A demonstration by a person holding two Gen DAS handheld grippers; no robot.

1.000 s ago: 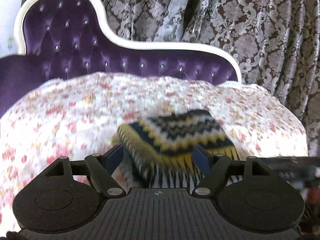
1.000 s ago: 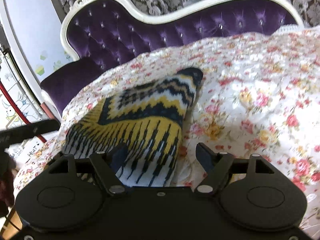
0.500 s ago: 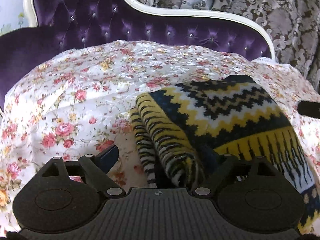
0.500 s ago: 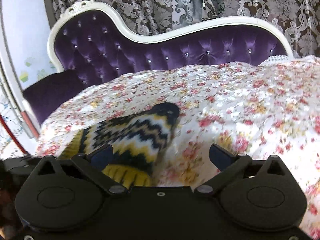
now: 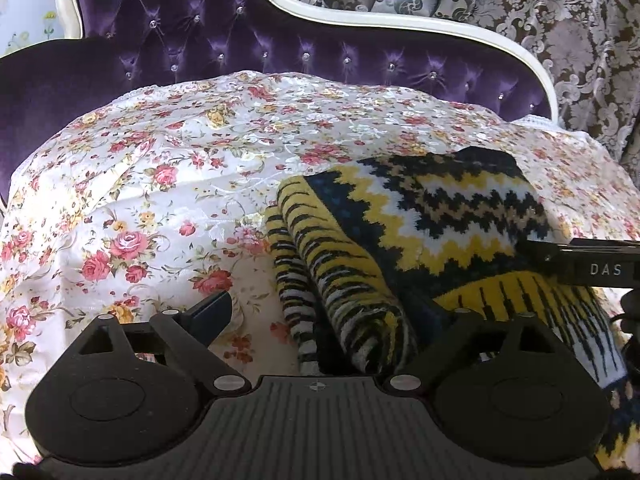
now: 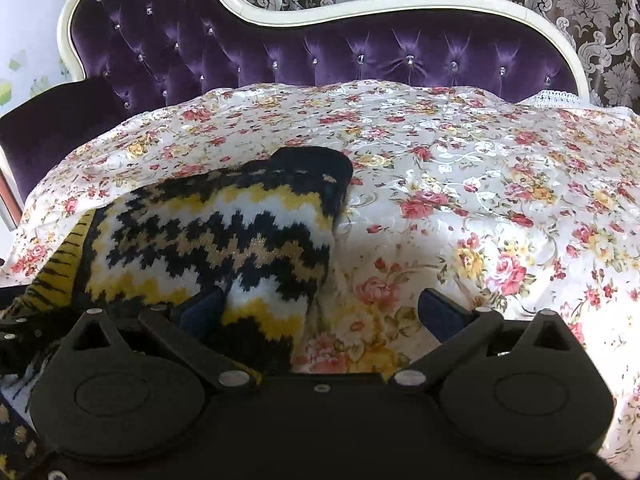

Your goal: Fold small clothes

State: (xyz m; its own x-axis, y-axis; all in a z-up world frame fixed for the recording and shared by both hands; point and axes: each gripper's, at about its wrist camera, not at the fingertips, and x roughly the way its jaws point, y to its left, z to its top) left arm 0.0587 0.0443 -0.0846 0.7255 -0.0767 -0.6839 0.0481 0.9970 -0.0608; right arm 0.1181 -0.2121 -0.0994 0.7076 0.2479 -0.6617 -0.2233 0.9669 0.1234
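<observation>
The folded knit garment lies on the bedspread, which covers the sofa seat. The tufted sofa back stands behind at twelve o'clock, with the curtain behind it. In the left wrist view the garment sits at three o'clock; in the right wrist view, at nine o'clock, bedspread stretching toward three.

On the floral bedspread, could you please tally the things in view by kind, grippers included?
Knitted yellow, black and white zigzag garment: 1
Black two-finger grippers, left gripper and right gripper: 2
White floral bedspread: 1
Purple tufted headboard: 1
Total: 5
</observation>
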